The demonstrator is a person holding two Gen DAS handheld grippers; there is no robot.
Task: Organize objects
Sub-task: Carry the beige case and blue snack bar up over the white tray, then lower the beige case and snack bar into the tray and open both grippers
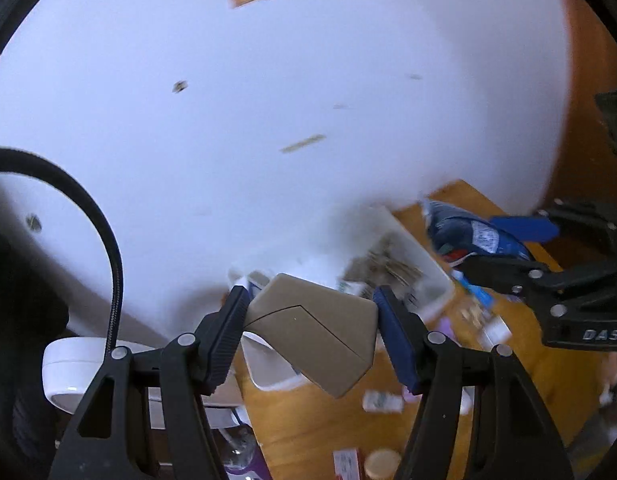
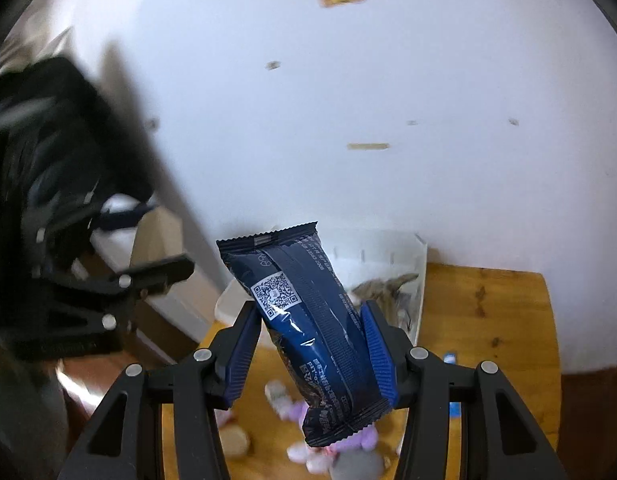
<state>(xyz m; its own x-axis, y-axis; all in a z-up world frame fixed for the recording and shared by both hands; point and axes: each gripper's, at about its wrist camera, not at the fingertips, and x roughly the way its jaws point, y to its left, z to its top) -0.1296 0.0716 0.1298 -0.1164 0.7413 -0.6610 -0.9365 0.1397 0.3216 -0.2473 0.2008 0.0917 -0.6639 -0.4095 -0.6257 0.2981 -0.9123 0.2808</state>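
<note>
Tan box: flat, angular cardboard, clamped between the two pads of the left gripper. It sits tilted, one corner poking down past the fingertips, its upper edge rising above them. Both pads press on its sides; the jaws stand at a middling width, set by the box.

Dark blue snack packet: held between the pads of the right gripper. It runs lengthwise along the fingers and leans to the left, with the crimped top edge well above the fingertips and the bottom crimp hanging below them. A QR code faces the camera near the left pad. Jaws narrower than the left pair, closed on the packet's width.

Beyond both sets of fingers: a white bin stands on a wooden table against a white wall; contents are blurred and I cannot tell what they are. Below the right fingertips, small items lie scattered on the table, among them a purple plush toy, also blurred.

In the left wrist view the right gripper with its packet appears at the right, apart from the left fingers. To the left of the left fingers, a lamp with a black gooseneck and a white base.
</note>
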